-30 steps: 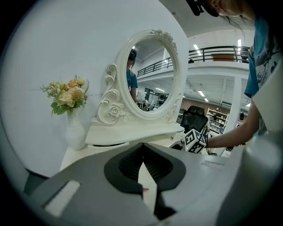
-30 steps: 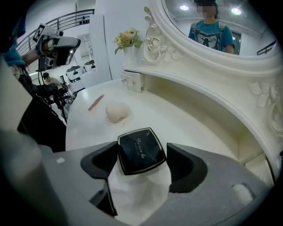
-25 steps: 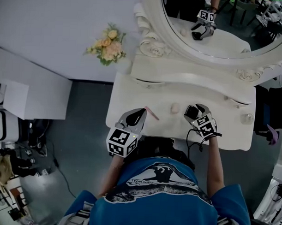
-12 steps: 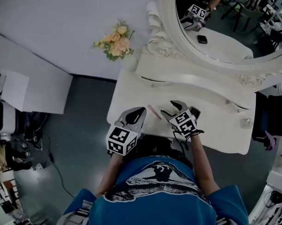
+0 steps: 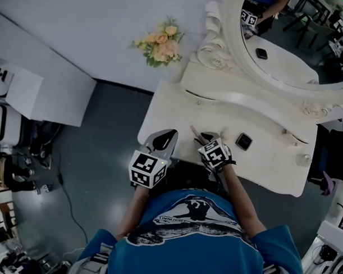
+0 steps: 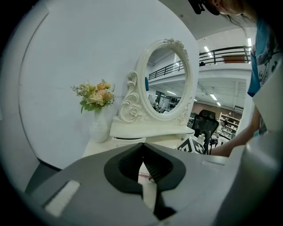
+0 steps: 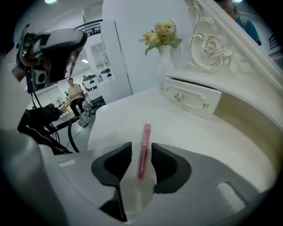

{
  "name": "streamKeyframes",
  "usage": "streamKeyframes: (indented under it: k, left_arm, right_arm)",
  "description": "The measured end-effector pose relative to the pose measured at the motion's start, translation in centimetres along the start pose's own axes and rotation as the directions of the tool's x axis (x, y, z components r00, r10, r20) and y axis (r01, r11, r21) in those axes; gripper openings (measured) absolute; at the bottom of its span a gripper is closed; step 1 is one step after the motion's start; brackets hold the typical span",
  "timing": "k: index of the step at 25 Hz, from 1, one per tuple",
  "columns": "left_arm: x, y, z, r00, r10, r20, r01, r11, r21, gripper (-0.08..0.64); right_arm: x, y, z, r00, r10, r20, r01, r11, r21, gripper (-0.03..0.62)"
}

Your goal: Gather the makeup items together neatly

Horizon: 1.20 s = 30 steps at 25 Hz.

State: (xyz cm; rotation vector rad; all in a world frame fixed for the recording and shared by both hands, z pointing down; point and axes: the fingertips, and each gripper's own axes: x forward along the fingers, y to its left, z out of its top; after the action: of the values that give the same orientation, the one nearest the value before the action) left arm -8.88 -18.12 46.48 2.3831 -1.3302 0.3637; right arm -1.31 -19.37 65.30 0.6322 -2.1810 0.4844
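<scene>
Right gripper (image 5: 207, 136) from black compact (image 5: 244, 142) across to pink tube (image 7: 143, 145), jaws just closing, tube between them.

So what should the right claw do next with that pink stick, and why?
Probably close the last little bit onto the pink lip gloss tube. The right claw has just been closing, and the tube lies on the dressing table between its two sides with a small gap showing, so it looks not yet gripped.

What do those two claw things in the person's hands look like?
The left gripper and right gripper are grey, with black pads inside pointed jaws. Each carries a white cube of black square markers. The person wears a blue short-sleeved T-shirt.
</scene>
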Motion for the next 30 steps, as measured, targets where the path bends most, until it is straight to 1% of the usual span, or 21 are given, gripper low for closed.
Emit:
streamKeyframes:
  k: [2, 3, 5, 8, 13, 17, 21, 26, 28, 30]
  left_arm:
    - [-0.4, 0.4, -0.2, 1.000, 0.010, -0.001, -0.010, 1.000, -0.005, 0.012]
    - [-0.6, 0.6, -0.3, 1.000, 0.013, -0.001, -0.013, 1.000, -0.008, 0.012]
    - [-0.8, 0.8, -0.5, 1.000, 0.016, -0.001, -0.016, 1.000, -0.011, 0.012]
    - [-1.0, 0.9, -0.6, 1.000, 0.014, -0.003, -0.014, 1.000, -0.011, 0.012]
    - [-0.6, 0.3, -0.3, 1.000, -0.019, -0.003, 0.019, 1.000, 0.001, 0.012]
    - [0.1, -0.3, -0.2, 0.999, -0.050, -0.016, 0.051, 0.999, 0.016, 0.012]
    - [1.2, -1.3, 0.0, 0.995, -0.096, -0.031, 0.097, 0.995, 0.034, 0.012]
    - [3.3, -3.9, 0.1, 0.981, -0.182, -0.061, 0.186, 0.981, 0.063, 0.012]
    - [4.1, -5.1, 0.1, 0.974, -0.215, -0.073, 0.221, 0.972, 0.076, 0.012]
    - [4.7, -6.3, 0.1, 0.966, -0.244, -0.085, 0.251, 0.964, 0.087, 0.012]
  right_arm:
    - [0.6, -0.4, -0.6, 0.999, -0.032, -0.011, 0.031, 0.999, -0.014, 0.112]
    - [0.8, -0.7, -0.8, 0.999, -0.046, -0.008, 0.046, 0.999, -0.022, 0.073]
    - [0.7, -0.9, -0.7, 0.998, -0.065, 0.000, 0.065, 0.998, -0.012, 0.069]
    - [0.3, -1.0, -0.4, 0.997, -0.074, 0.000, 0.074, 0.997, 0.035, 0.051]
    - [-0.1, -1.0, -0.5, 0.997, -0.077, 0.005, 0.077, 0.994, 0.077, 0.049]
    - [-1.4, -1.2, -0.1, 0.995, -0.091, 0.047, 0.086, 0.990, 0.111, 0.049]
    - [-3.4, -2.2, 0.7, 0.986, -0.127, 0.104, 0.111, 0.983, 0.147, 0.049]
    - [-7.1, -4.6, 0.2, 0.965, -0.205, 0.162, 0.165, 0.959, 0.231, 0.049]
    - [-8.7, -5.9, -0.7, 0.953, -0.248, 0.174, 0.196, 0.942, 0.272, 0.049]
    - [-10.5, -7.3, -2.1, 0.939, -0.295, 0.175, 0.230, 0.919, 0.320, 0.049]
